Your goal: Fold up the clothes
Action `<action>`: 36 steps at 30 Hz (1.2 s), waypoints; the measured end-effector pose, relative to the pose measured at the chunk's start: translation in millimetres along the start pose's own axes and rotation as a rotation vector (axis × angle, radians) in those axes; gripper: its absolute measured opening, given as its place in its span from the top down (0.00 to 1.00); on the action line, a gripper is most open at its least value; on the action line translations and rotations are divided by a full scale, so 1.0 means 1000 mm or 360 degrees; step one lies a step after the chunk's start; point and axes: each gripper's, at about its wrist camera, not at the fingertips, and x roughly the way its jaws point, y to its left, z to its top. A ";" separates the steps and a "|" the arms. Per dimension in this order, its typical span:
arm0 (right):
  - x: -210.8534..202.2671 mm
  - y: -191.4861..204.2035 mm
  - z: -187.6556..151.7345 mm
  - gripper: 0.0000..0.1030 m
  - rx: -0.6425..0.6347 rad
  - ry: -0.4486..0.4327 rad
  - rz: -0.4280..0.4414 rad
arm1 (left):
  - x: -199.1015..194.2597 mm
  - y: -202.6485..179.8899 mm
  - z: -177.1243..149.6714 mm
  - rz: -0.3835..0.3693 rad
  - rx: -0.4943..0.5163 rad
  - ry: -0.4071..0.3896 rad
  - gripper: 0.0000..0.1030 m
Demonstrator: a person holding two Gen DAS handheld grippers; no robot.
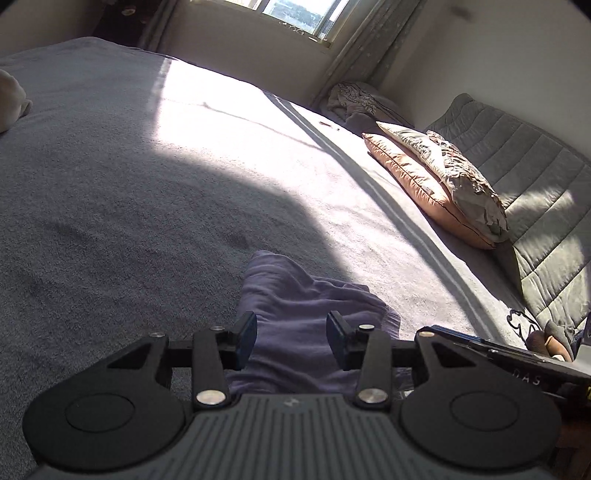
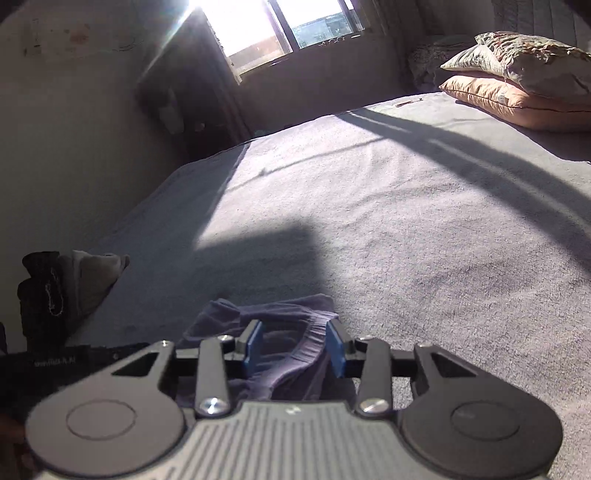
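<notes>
A small purple garment (image 1: 295, 314) lies crumpled on the grey bed cover (image 1: 110, 206), at the near edge of the bed and in the shadow that falls across it. The left gripper (image 1: 291, 341) hangs just above it with its fingers (image 1: 246, 334) held apart, cloth showing in the gap between them; the pads do not seem to press on the fabric, though the view is too low to be sure. From the right wrist camera the same garment (image 2: 273, 332) shows an elastic waistband curling across it, and the right gripper (image 2: 294, 345) sits over that band with its blue-padded fingers (image 2: 255, 345) also spread, one on either side of the fold and not pinching it. Farther up the bed, two pillows (image 1: 436, 177) are stacked against a grey quilted headboard (image 1: 532, 184), the patterned one on top of the orange one. A small pile of other clothes (image 2: 74, 284) rests at the bed's left edge. Sunlight from the window (image 2: 280, 26) brightens the middle of the cover.
</notes>
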 end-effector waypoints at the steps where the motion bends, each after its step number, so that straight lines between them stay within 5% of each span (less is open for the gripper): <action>1: 0.005 0.009 -0.005 0.70 -0.0080 0.0041 -0.0002 | 0.001 -0.006 -0.003 -0.0022 0.0052 -0.0014 0.57; 4: 0.029 0.018 -0.023 0.71 -0.0174 0.0221 -0.0111 | 0.011 -0.012 -0.013 0.0032 0.0164 0.0035 0.57; 7: 0.035 -0.007 -0.035 0.60 0.0040 0.0258 -0.0112 | 0.022 -0.008 -0.019 0.0083 0.0206 0.0101 0.58; 10: 0.028 -0.005 -0.028 0.60 0.0020 0.0240 -0.0132 | 0.024 -0.007 -0.017 0.0094 0.0207 0.0107 0.58; 15: 0.019 0.018 0.008 0.60 -0.0174 -0.0001 -0.0118 | 0.025 -0.003 -0.017 0.0105 0.0190 0.0120 0.58; 17: 0.032 0.020 0.022 0.65 -0.0183 -0.0006 -0.0056 | 0.025 -0.003 -0.016 0.0106 0.0190 0.0127 0.58; 22: 0.112 0.019 0.025 0.80 -0.0167 0.0384 0.0024 | 0.026 -0.002 -0.014 0.0099 0.0175 0.0138 0.58; 30: 0.117 0.015 0.019 0.89 -0.0159 0.0171 -0.0251 | 0.013 0.022 0.005 0.0129 -0.0080 0.0094 0.58; 33: 0.082 0.016 0.017 0.78 -0.0136 0.0037 -0.0314 | 0.008 0.036 0.013 0.0188 -0.0165 0.0060 0.58; 36: 0.040 0.003 0.013 0.56 0.0038 -0.0052 -0.0242 | 0.009 0.044 0.013 0.0118 -0.0289 0.0107 0.58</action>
